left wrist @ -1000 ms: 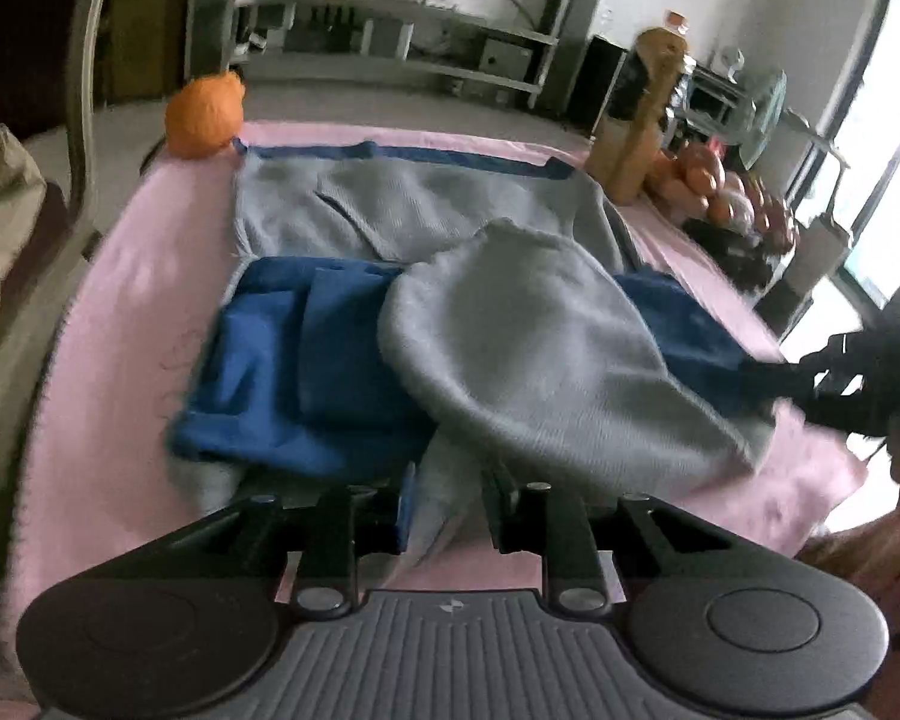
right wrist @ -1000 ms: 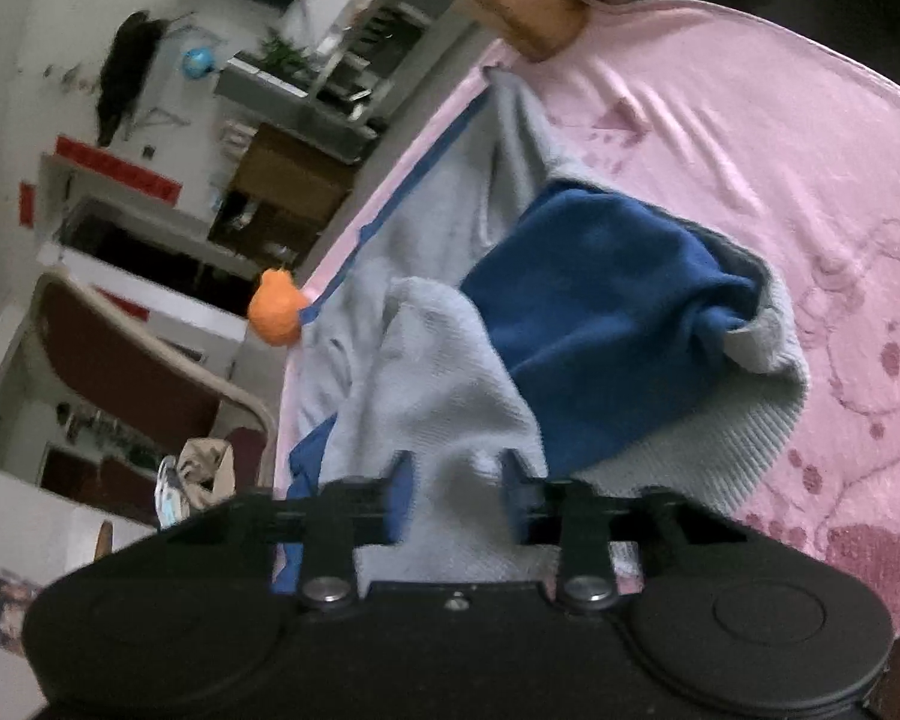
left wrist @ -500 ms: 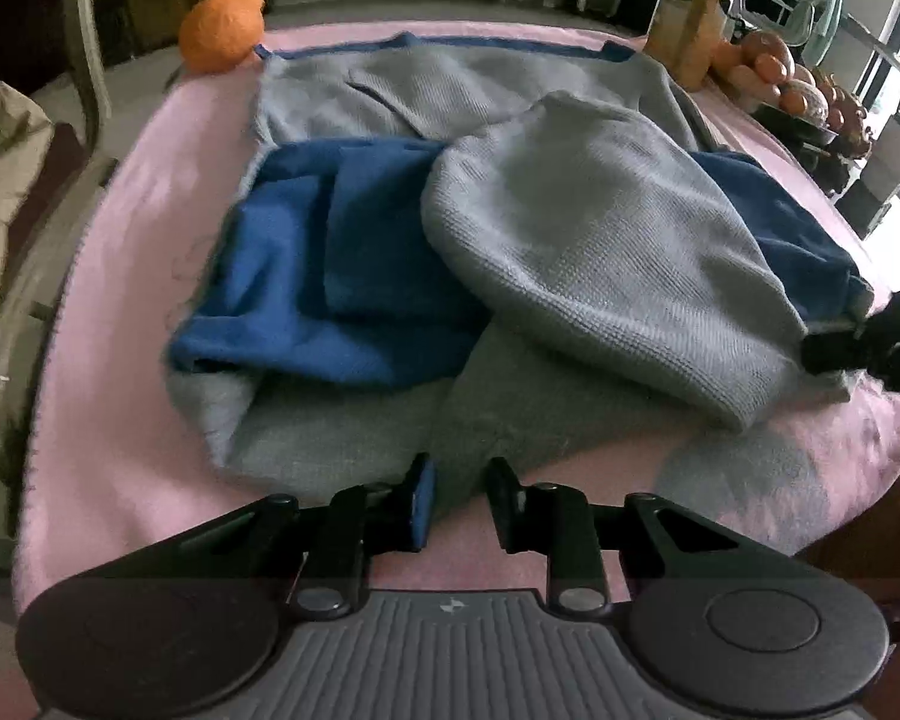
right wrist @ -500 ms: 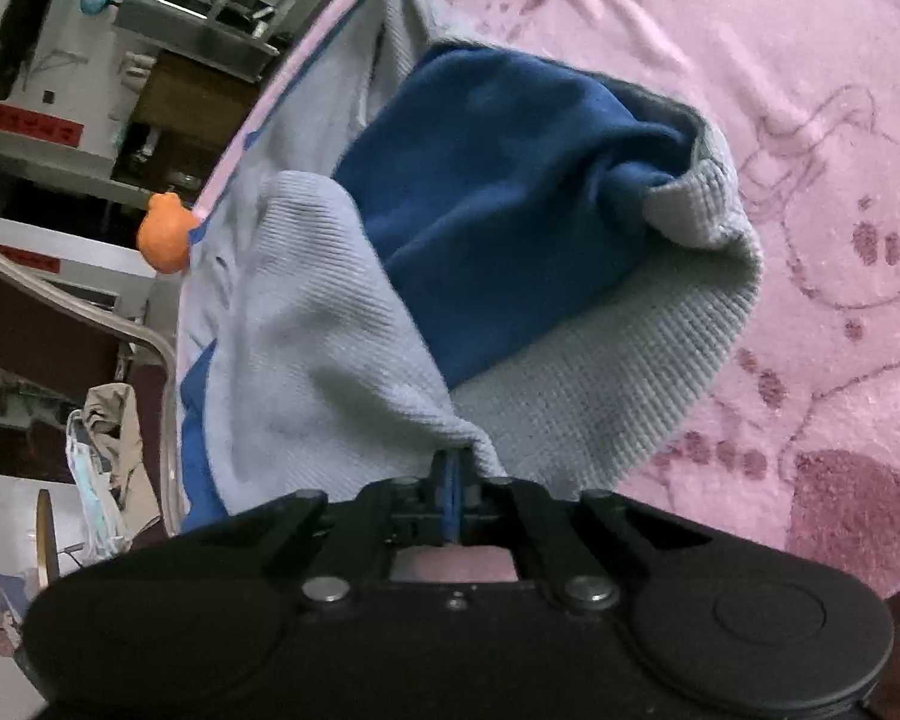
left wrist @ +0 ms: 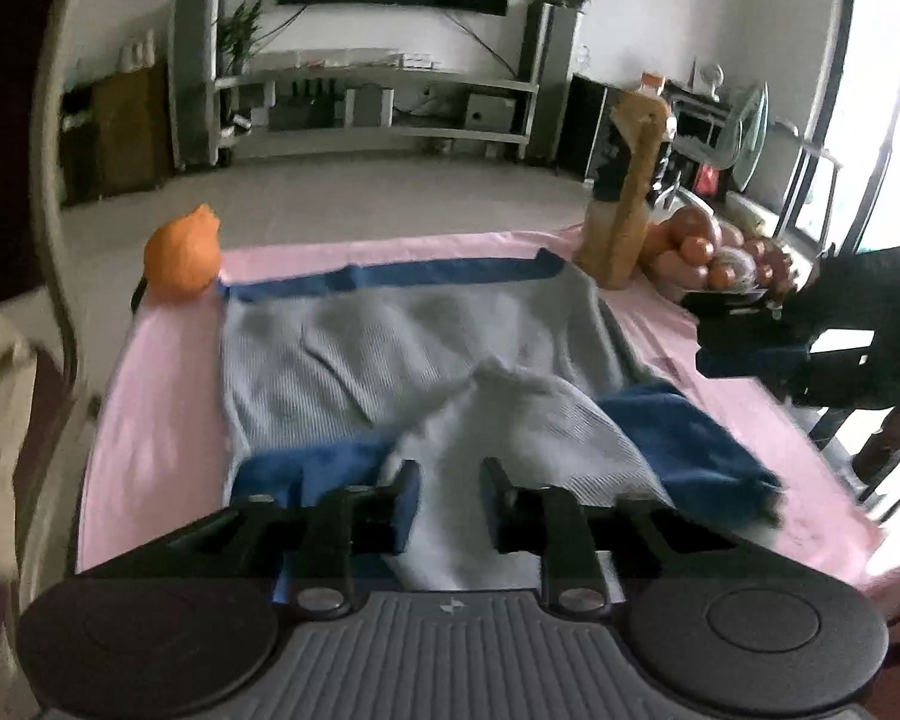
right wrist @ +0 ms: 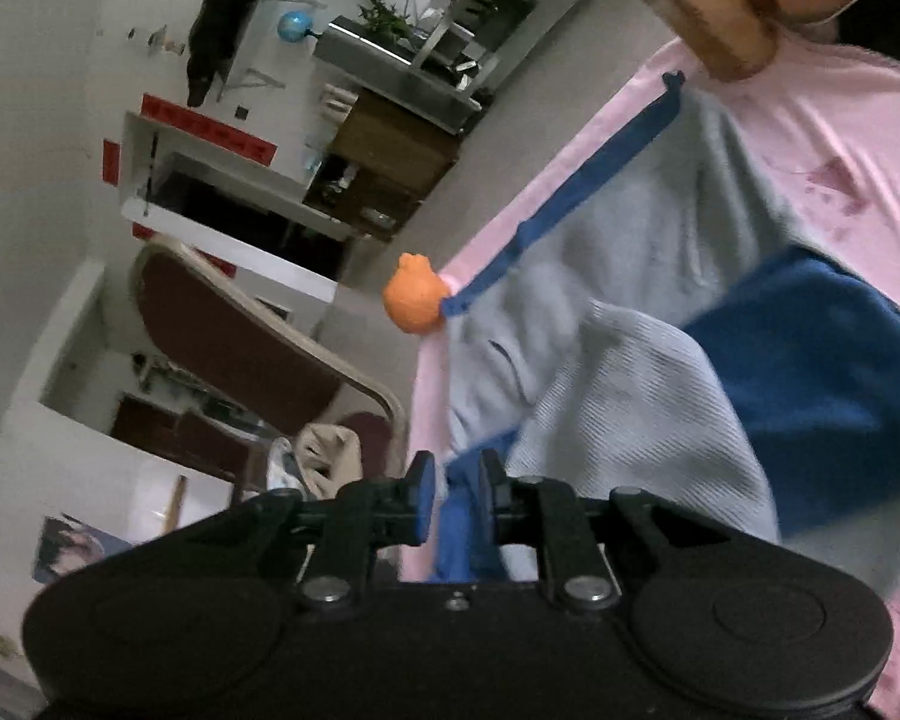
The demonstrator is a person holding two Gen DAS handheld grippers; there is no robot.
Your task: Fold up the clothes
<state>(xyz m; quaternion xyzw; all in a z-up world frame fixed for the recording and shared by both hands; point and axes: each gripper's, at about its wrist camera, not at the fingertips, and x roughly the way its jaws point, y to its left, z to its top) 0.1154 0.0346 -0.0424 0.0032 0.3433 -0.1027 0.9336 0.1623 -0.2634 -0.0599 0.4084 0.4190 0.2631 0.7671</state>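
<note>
Folding state: grey-and-blue sweater [left wrist: 390,354] spread on pink blanket [left wrist: 162,396], centre frame; near edge hidden behind gripper body.
Left gripper [left wrist: 449,501]: jaws closing, grey knit lies between them; pads pressing or not, cannot tell.
Right gripper [right wrist: 455,495]: jaws opening, blue fabric between them; contact unclear, motion blur.
Cut off: bottle [left wrist: 627,192] and fruit [left wrist: 708,243], upper right, blurred.
Orange toy [left wrist: 183,252]: far left blanket corner, just beside the blue hem.
</note>
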